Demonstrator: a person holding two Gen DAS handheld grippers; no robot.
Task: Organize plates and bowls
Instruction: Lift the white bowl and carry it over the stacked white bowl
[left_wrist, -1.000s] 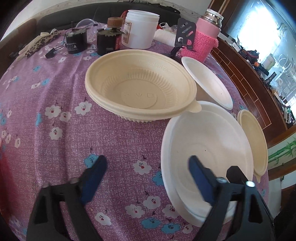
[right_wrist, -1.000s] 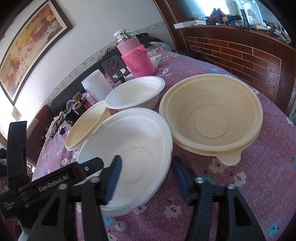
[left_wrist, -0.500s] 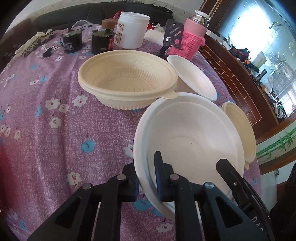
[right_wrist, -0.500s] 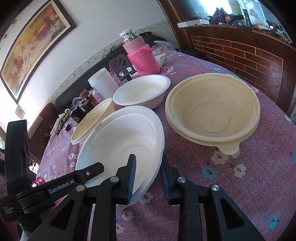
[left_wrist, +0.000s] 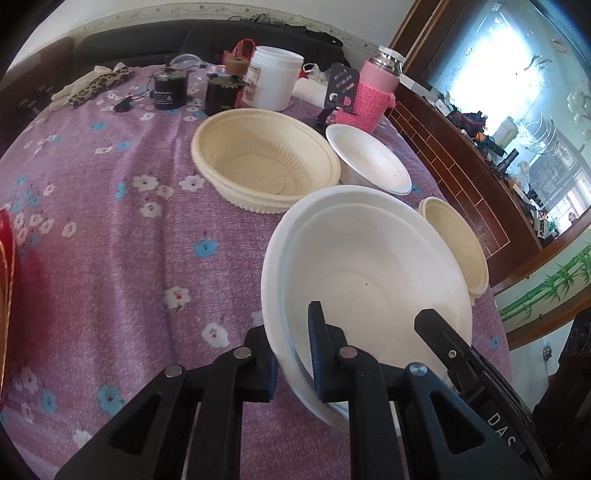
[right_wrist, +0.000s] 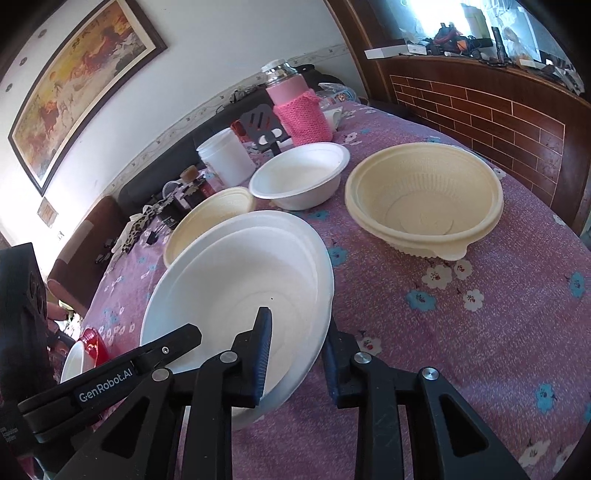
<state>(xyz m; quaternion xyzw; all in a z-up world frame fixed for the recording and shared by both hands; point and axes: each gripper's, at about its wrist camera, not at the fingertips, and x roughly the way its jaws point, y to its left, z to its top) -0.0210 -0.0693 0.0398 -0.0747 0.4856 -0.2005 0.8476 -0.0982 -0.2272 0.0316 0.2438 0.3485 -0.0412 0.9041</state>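
Observation:
A large white bowl (left_wrist: 369, 266) (right_wrist: 240, 273), with a second white bowl nested in it, hangs tilted just above the purple floral tablecloth (left_wrist: 110, 229). My left gripper (left_wrist: 293, 360) is shut on its near rim, one finger inside and one outside. My right gripper (right_wrist: 297, 358) is shut on the rim beside it and shows in the left wrist view as a black arm (left_wrist: 461, 362). Beyond stand a large cream ribbed bowl (left_wrist: 266, 170) (right_wrist: 424, 199), a small white bowl (left_wrist: 369, 162) (right_wrist: 303, 173) and a small cream bowl (left_wrist: 454, 240) (right_wrist: 210, 218).
At the table's far side stand a pink knit-covered flask (left_wrist: 376, 92), a white jar (left_wrist: 273, 81), two black jars (left_wrist: 170, 88) and a black stand (left_wrist: 340, 88). A red object (left_wrist: 5, 295) lies at the left edge. A brick-patterned wooden ledge (right_wrist: 498, 103) borders the table.
Both grippers went from open to shut on the white bowl's rim. The bowl has since tilted up off the cloth and both views have drawn back from the other bowls.

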